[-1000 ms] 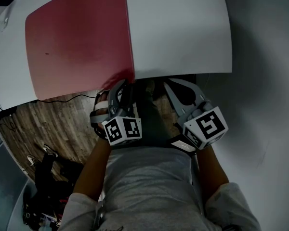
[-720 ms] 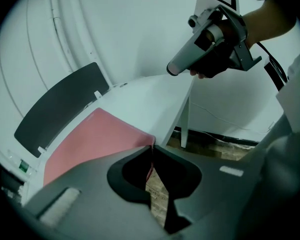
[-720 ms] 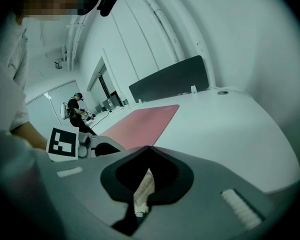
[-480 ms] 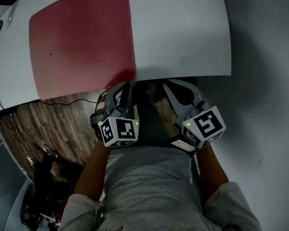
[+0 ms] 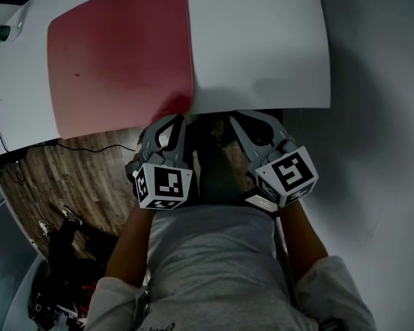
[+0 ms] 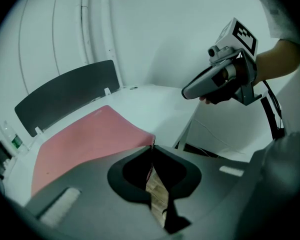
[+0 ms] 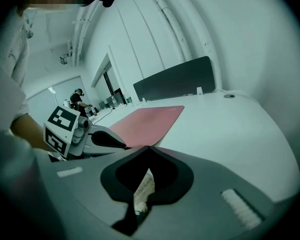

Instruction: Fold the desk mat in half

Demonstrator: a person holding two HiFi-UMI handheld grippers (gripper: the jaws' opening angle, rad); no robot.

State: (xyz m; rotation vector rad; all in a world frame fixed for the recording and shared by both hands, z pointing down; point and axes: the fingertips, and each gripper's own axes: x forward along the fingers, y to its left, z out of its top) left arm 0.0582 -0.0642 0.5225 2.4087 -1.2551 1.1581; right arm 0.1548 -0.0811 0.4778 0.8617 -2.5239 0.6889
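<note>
The left gripper [image 6: 152, 148] has just been closing, and its jaws now stand almost together, pinching the near right corner of the red desk mat [image 5: 117, 54] between their tips. In the left gripper view a thin red edge shows in the slit where the jaws meet, and the corner curves up off the white surface [image 5: 262, 40] to reach them. The rest of the mat lies flat on the left half of the surface, its right edge running near the middle. The right gripper [image 7: 149, 147] hangs just off the near edge of the surface, right of the held corner and apart from the mat. Its jaws are together at the tips with nothing between them. A dark panel [image 6: 65, 94] stands upright along the far side of the surface, and wooden floor [image 5: 76, 178] shows below the near edge.
</note>
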